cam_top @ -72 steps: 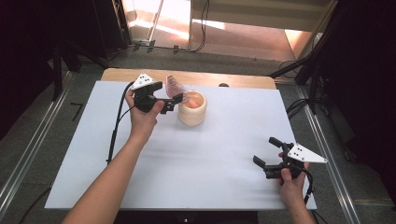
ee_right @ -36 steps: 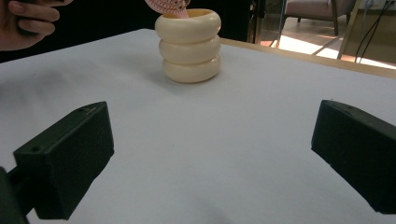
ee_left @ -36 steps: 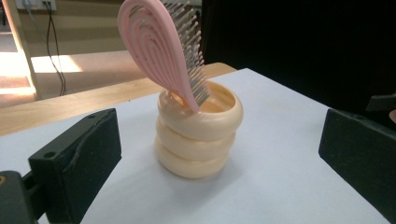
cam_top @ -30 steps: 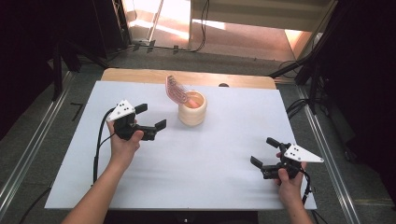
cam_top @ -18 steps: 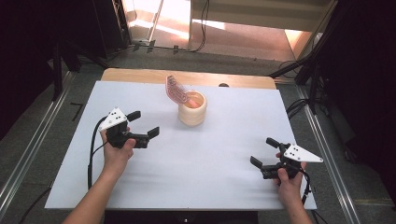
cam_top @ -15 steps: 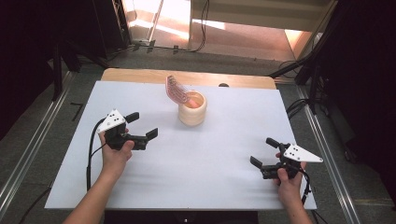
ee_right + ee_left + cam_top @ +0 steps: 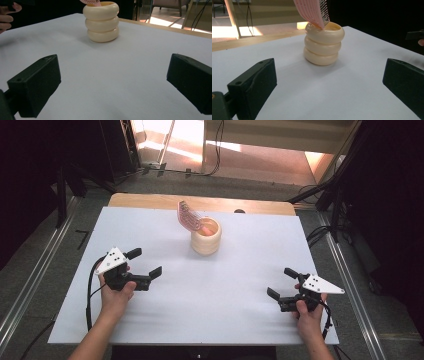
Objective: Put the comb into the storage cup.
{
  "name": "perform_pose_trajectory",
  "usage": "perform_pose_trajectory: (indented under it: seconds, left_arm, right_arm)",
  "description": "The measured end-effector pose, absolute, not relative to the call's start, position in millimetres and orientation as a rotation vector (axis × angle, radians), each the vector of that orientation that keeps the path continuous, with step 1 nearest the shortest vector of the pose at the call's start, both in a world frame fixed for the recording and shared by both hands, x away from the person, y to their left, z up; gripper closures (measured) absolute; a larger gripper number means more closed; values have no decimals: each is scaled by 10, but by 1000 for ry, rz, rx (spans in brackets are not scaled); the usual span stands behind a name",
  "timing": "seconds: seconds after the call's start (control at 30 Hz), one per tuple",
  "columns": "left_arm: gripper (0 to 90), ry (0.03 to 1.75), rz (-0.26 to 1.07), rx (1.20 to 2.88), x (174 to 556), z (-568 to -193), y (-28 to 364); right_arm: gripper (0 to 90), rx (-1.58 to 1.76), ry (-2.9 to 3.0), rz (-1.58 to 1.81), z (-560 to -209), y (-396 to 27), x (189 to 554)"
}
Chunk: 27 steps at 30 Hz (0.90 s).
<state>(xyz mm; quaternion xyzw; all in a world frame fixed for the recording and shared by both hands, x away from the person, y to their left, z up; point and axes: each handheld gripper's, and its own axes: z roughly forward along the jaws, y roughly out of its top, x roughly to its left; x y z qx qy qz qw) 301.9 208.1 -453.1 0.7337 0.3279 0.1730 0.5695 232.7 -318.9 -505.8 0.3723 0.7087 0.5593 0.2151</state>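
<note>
Item: cream ringed holder (image 7: 205,236), three stacked bulges, upright on the white tabletop (image 7: 215,315), a little toward 12 o'clock of the sheet's centre. Contents: one pink comb-like brush (image 7: 188,216), handle end down inside the holder, head leaning out over the rim toward 10 o'clock. In the left gripper view the pink head (image 7: 312,11) rests against the holder's lip (image 7: 324,27); dark teeth show along one edge.

Item: left tongs (image 7: 146,264), held in the left hand (image 7: 116,292) at about 8 o'clock of the holder, well apart from it. Jaws spread wide, nothing between them; pointed toward the holder.

Item: right tongs (image 7: 282,284), held in the right hand (image 7: 309,317) at about 4 o'clock of the holder, near the tabletop's front right corner. Jaws spread wide, empty; the holder (image 7: 101,21) stands far off between them in the right gripper view.

Item: wooden board edge (image 7: 150,200) showing beyond the white sheet at 12 o'clock.

Status, as judged: the brush sits housed in the holder and neither pair of tongs touches anything, so the placing appears complete. No other loose article lies on the tabletop to be stowed. What remains looks like little beyond parking both hands; whether the brush is seated fully to the bottom cannot be told, its lower end being hidden by the holder's wall.
</note>
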Motion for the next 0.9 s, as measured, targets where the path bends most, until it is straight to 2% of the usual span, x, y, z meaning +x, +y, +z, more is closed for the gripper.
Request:
perform_pose_trajectory:
  seconds: [0.9]
  left_arm:
    - [0, 809, 474, 1747, 2697, -4693, 2539]
  right_arm:
    - [0, 1038, 1970, 1541, -5077, -3152, 2340]
